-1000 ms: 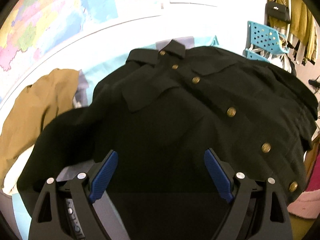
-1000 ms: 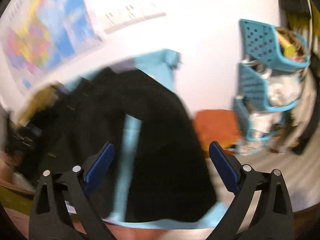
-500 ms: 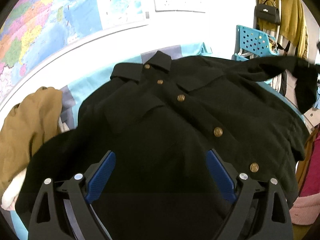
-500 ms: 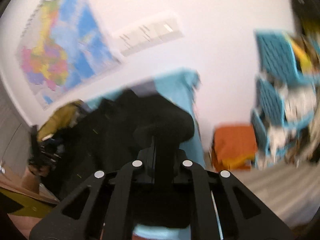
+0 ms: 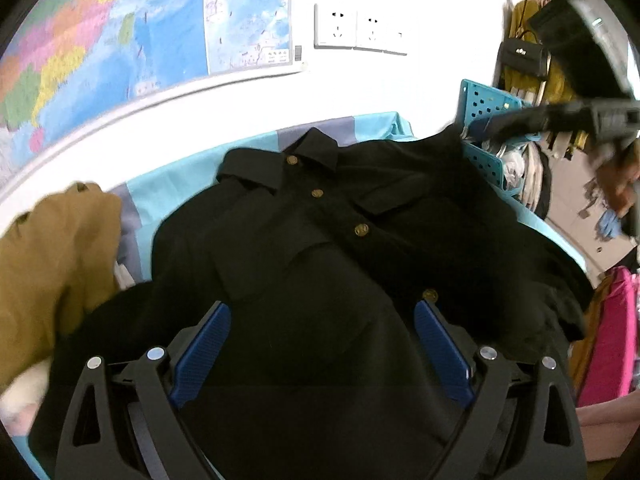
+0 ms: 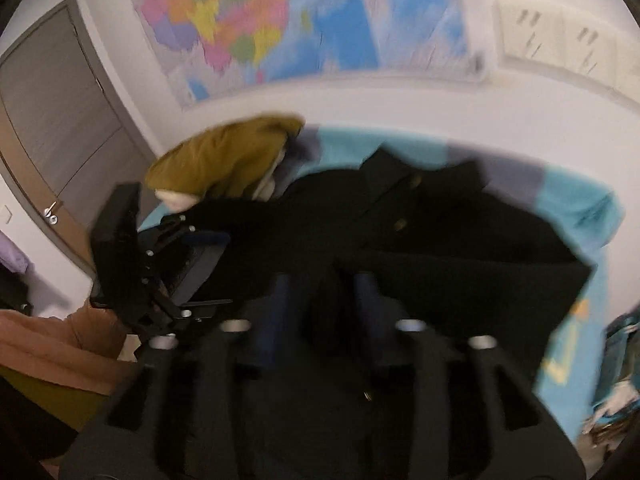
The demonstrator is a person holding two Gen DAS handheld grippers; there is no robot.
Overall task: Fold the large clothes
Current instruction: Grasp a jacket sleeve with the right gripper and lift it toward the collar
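Note:
A black button-up shirt [image 5: 320, 240] with gold buttons lies front up on a light blue cloth [image 5: 168, 184], collar toward the wall. My left gripper [image 5: 322, 344] is open, low over the shirt's lower front, with nothing between its blue pads. My right gripper [image 6: 322, 300] is shut on the shirt's black sleeve [image 6: 460, 280] and holds it lifted above the shirt body. In the left wrist view the right gripper [image 5: 492, 126] shows at the upper right with the sleeve hanging from it. The right wrist view is blurred.
An olive-brown garment [image 5: 52, 248] lies heaped left of the shirt. A wall with a map [image 5: 120, 32] and sockets [image 5: 360, 28] is behind. A blue plastic rack [image 5: 488, 108] and hanging bags stand at the right. A pink item [image 5: 612, 336] is at the near right.
My right gripper has shut on the sleeve, lifted it and swung it left over the shirt. The left gripper has stayed open and moved slightly back from the collar.

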